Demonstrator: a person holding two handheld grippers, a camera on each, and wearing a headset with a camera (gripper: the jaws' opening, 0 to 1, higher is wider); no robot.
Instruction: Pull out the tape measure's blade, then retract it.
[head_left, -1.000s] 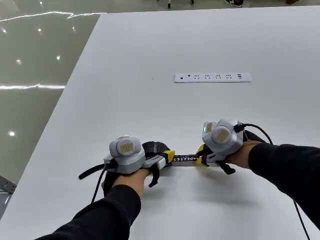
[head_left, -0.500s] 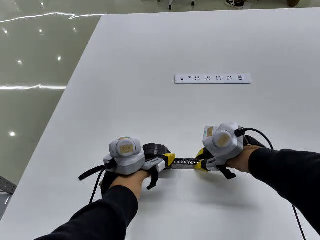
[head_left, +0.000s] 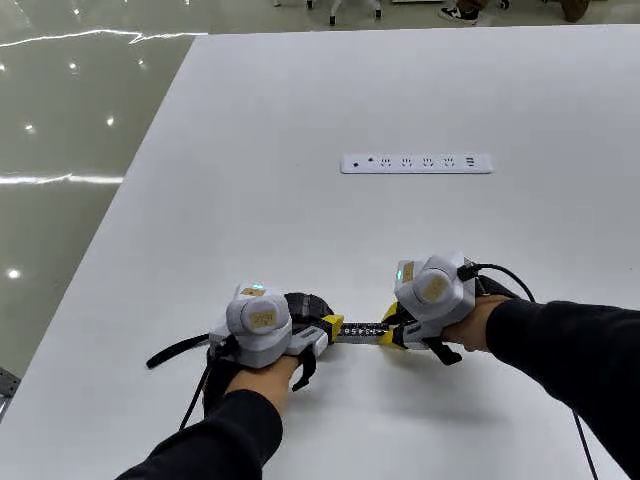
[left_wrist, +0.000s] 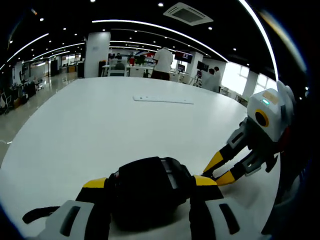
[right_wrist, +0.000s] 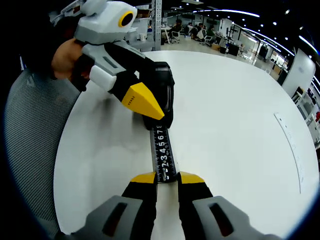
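Observation:
A black tape measure case (left_wrist: 150, 190) sits on the white table (head_left: 300, 200), and my left gripper (left_wrist: 150, 182) is shut on it, one yellow-tipped jaw on each side. A short length of blade (right_wrist: 163, 155) with printed numbers runs from the case (right_wrist: 162, 95) to my right gripper (right_wrist: 167, 178), which is shut on the blade's end. In the head view the case (head_left: 308, 305), the blade (head_left: 360, 328) and both grippers lie in one line near the table's front edge. The left gripper (head_left: 325, 327) is at one end of that line and the right gripper (head_left: 388, 336) at the other.
A white power strip (head_left: 416, 163) lies farther back on the table, beyond the grippers. The table's left edge (head_left: 130, 200) drops to a shiny floor. A black strap (head_left: 175, 350) trails left of the left hand. People stand far behind the table (left_wrist: 162, 60).
The right gripper has come closer to the case, so less blade shows between the two grippers. The head camera has also shifted a little.

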